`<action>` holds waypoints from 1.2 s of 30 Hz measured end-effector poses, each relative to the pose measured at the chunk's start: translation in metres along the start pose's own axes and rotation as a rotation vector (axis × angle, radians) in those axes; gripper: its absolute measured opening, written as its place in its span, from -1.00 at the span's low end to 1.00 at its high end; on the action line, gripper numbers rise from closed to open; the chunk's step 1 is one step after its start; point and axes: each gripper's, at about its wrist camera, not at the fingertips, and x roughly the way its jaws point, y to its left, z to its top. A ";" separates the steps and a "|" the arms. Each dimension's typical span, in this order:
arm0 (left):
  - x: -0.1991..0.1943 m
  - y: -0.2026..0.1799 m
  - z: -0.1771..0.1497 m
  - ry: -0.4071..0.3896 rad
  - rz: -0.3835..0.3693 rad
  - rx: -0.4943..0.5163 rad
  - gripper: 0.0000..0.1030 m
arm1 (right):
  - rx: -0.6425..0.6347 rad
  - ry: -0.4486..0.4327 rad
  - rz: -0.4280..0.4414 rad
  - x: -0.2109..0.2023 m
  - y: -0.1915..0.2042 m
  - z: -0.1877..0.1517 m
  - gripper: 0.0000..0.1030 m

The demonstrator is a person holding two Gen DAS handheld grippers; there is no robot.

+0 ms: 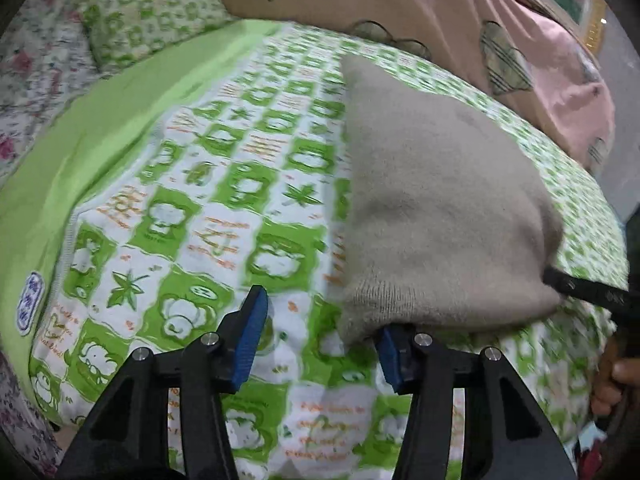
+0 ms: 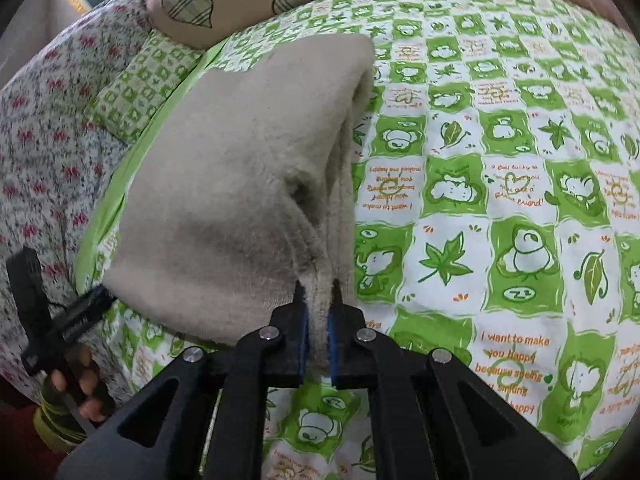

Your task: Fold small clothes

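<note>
On the bed's green checked sheet (image 2: pixel 500 184) lies the folded beige cloth (image 2: pixel 240 184), its near edge pinched tight by the right claw (image 2: pixel 318 344). The left claw (image 1: pixel 320 344) is spread wide at the cloth's other near corner, with lots of bare sheet beside it. A pink heart blanket (image 1: pixel 440 12) and a pillow (image 1: pixel 152 20) crowd the far side.

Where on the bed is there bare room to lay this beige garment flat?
Free: the green patterned sheet right of the beige garment, up to the heart quilt. Also the stretch between the garment and the plain green border. Crowded: the near edge, where the right gripper clamps the garment and the open left gripper sits.
</note>
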 end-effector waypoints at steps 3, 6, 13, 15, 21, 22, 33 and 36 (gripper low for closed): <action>-0.016 0.006 -0.001 0.023 -0.078 0.017 -0.03 | 0.051 0.019 0.053 -0.008 -0.006 -0.005 -0.64; -0.036 0.008 0.001 0.018 -0.104 0.018 -0.04 | 0.105 -0.001 0.085 -0.029 -0.013 -0.002 -0.22; -0.054 -0.021 0.029 -0.084 -0.280 0.071 -0.01 | 0.176 -0.142 0.178 -0.042 -0.016 0.055 0.01; -0.042 -0.035 0.031 -0.075 -0.312 0.116 -0.01 | 0.176 -0.130 0.171 -0.022 -0.014 0.075 0.01; 0.011 -0.049 0.022 0.062 -0.312 0.189 -0.02 | 0.175 -0.122 0.108 0.021 -0.012 0.115 -0.84; 0.016 -0.051 0.021 0.074 -0.284 0.209 -0.03 | 0.171 -0.146 0.110 0.017 -0.012 0.120 -0.84; 0.009 -0.062 0.021 0.077 -0.278 0.214 0.14 | 0.115 -0.147 0.001 0.010 -0.013 0.109 -0.71; -0.007 -0.053 0.029 0.043 -0.299 0.175 0.14 | 0.081 -0.195 0.021 -0.020 -0.003 0.097 -0.71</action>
